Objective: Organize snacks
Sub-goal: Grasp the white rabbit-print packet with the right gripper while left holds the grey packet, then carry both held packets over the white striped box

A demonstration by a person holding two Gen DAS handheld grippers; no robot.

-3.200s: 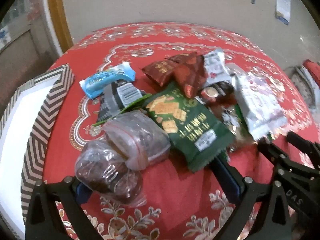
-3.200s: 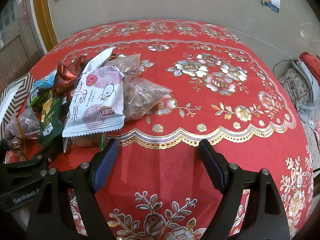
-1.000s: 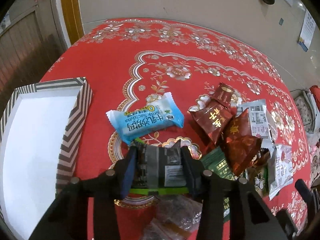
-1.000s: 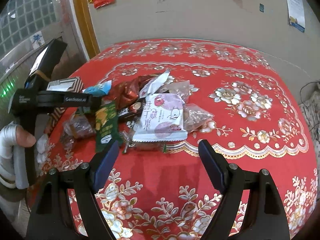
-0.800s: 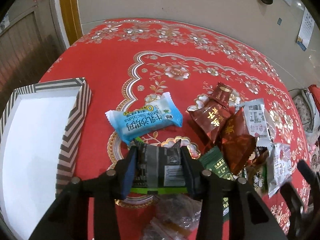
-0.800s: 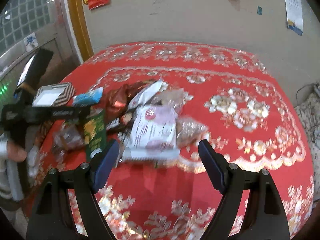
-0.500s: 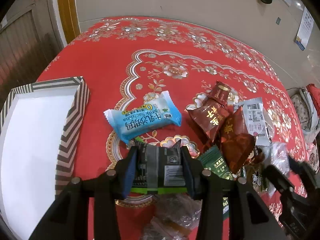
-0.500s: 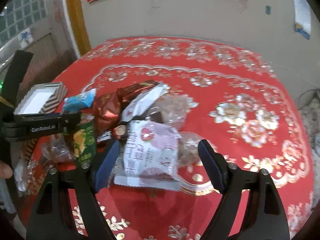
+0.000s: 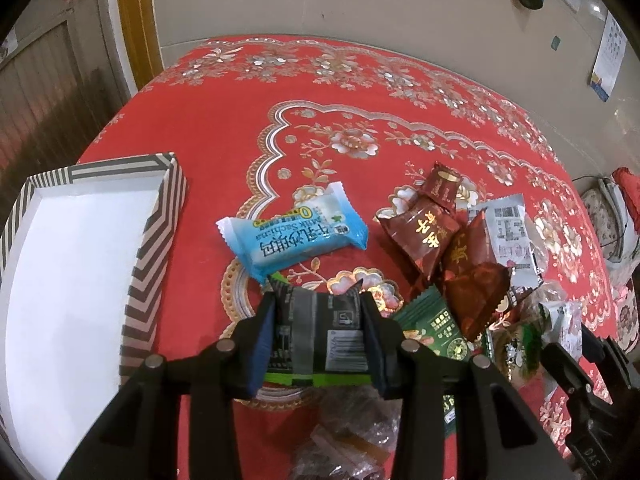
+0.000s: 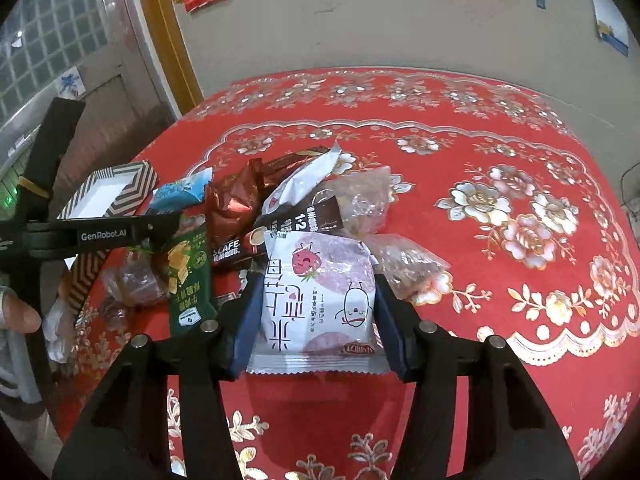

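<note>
My left gripper is shut on a dark grey snack packet with a green edge, held just above the red tablecloth. A light blue milk-candy packet lies just beyond it. My right gripper is shut on a white and pink snack bag at the near side of the snack pile. The left gripper also shows in the right wrist view at the left, and the right one shows in the left wrist view.
A white box with a chevron-striped rim stands at the left table edge, and shows in the right wrist view. The pile holds dark red packets, a green cracker packet, a coffee sachet and clear bags.
My right gripper has moved forward to the pile and closed from wide open onto the white and pink bag. My left gripper has stayed shut on the dark packet, almost still.
</note>
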